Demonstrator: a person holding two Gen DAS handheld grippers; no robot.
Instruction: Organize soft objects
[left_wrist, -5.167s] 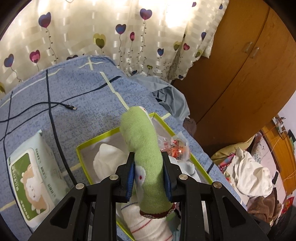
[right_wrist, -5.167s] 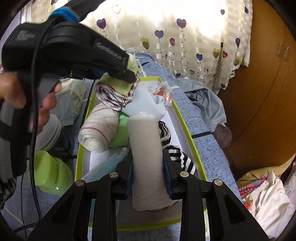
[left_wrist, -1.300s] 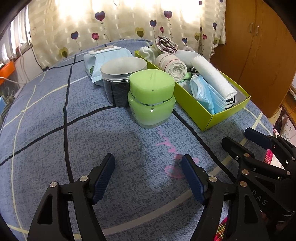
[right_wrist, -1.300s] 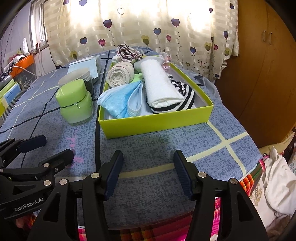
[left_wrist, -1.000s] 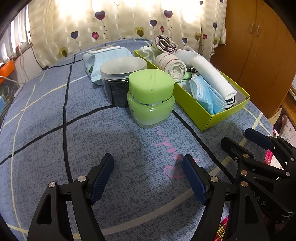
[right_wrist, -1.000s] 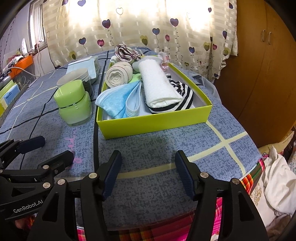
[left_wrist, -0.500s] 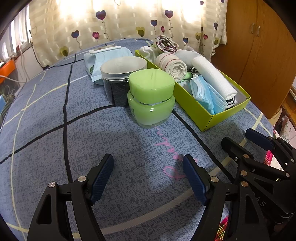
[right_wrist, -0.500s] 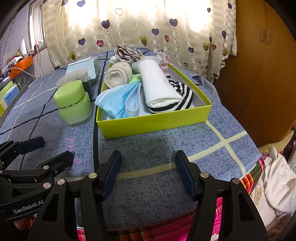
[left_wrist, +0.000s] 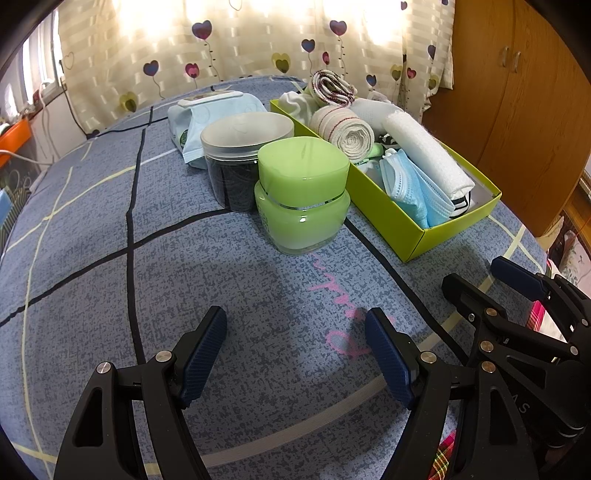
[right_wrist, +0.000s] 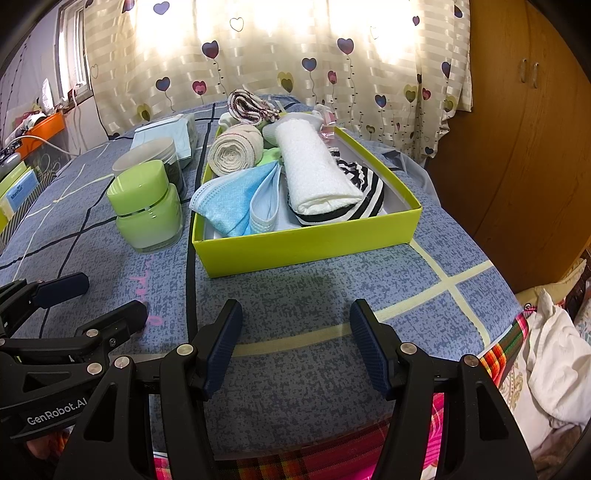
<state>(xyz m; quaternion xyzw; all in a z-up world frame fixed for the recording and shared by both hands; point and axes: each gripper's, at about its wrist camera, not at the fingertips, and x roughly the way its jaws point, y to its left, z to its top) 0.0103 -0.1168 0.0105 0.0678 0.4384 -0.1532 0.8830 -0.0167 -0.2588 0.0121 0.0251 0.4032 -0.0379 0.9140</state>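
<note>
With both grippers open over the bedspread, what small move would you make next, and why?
Probably none beyond resting. Left gripper and right gripper are open and empty, and the towel, masks and rolled cloth already lie in the green box.

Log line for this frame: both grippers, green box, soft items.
left gripper: open, empty | right gripper: open, empty | yellow-green cardboard box: holds rolled white towel, blue face masks | phase: both off the box

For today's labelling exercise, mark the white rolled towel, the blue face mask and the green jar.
white rolled towel (right_wrist: 314, 166), right wrist view, middle of roll.
blue face mask (right_wrist: 236, 199), right wrist view, pleated front.
green jar (left_wrist: 303, 173), left wrist view, lid.
</note>
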